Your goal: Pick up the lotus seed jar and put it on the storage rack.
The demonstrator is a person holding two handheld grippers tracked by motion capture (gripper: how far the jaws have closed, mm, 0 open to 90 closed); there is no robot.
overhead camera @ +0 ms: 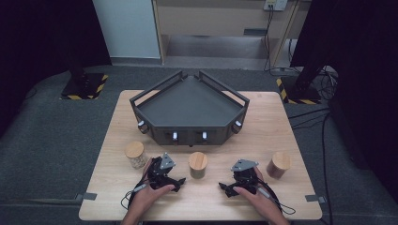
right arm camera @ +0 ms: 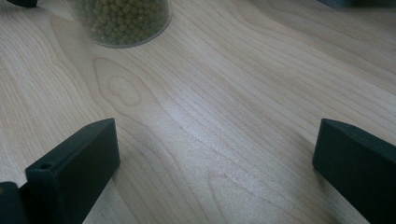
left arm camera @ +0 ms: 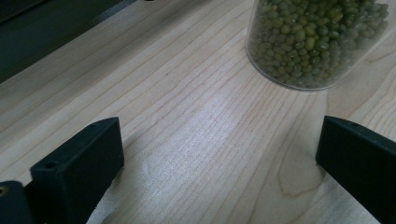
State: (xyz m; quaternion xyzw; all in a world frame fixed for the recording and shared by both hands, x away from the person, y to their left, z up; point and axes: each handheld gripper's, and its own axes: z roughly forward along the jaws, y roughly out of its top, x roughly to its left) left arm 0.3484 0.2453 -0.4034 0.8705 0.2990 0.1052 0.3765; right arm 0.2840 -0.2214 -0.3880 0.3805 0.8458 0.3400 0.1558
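Observation:
Three clear jars with wooden lids stand in a row on the wooden table [overhead camera: 117, 187]: a left jar [overhead camera: 135, 154] with pale contents, a middle jar [overhead camera: 197, 164] of green beans, and a right jar [overhead camera: 278, 165] with brown contents. My left gripper [overhead camera: 177, 183] rests on the table just left of the middle jar, held by a hand. It is open with bare wood between its jaws [left arm camera: 217, 140], and the bean jar [left arm camera: 313, 42] stands ahead to the right. My right gripper [overhead camera: 226, 188] rests right of the middle jar, also open and empty [right arm camera: 215, 140], with the bean jar [right arm camera: 123, 21] ahead to the left.
A dark multi-sided tray [overhead camera: 190, 129] with raised rails sits at the back middle of the table, and its edge [left arm camera: 42, 32] appears at the upper left of the left gripper view. Black stands and cables are on the floor beyond the table.

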